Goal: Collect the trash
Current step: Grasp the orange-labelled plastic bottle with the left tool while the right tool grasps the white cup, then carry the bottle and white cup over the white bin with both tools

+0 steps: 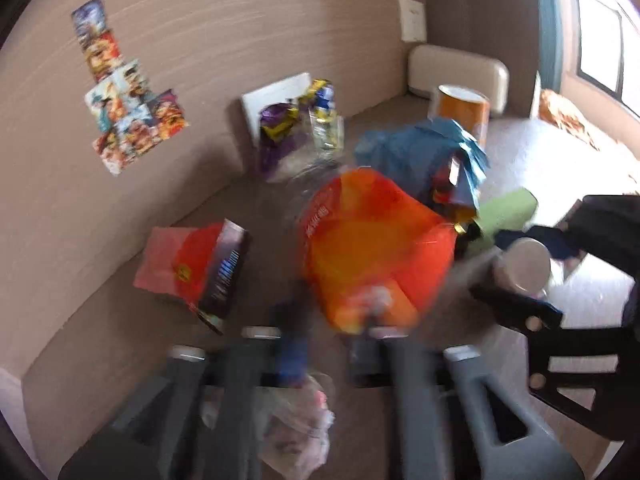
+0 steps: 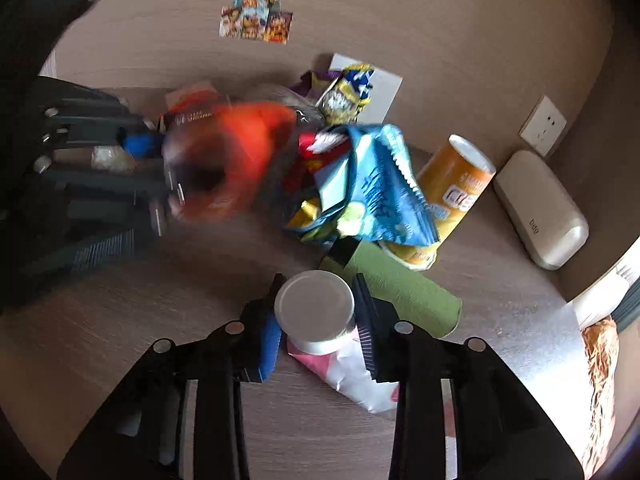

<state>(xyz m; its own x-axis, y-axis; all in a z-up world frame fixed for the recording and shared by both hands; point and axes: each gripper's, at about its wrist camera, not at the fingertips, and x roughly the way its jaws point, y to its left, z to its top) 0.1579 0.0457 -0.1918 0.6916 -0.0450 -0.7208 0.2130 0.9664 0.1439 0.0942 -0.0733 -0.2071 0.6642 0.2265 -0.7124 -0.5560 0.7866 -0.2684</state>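
My left gripper [image 1: 332, 344] is shut on an orange plastic bag [image 1: 376, 248] and holds its mouth open above the table; the bag is blurred. It also shows in the right wrist view [image 2: 236, 152]. My right gripper [image 2: 316, 320] is shut on a small cup with a white lid [image 2: 316, 304], and the cup shows beside the bag in the left wrist view [image 1: 524, 264]. A blue snack wrapper [image 2: 376, 184], an orange tube can [image 2: 452, 192] and a green tube [image 2: 400, 292] lie close behind it.
A red packet and dark box [image 1: 208, 268] lie left of the bag. Purple and yellow wrappers [image 2: 344, 88] lean on a white card by the wall. A beige case [image 2: 540, 208] sits at the right. A pink-white packet [image 2: 356, 376] lies under my right gripper.
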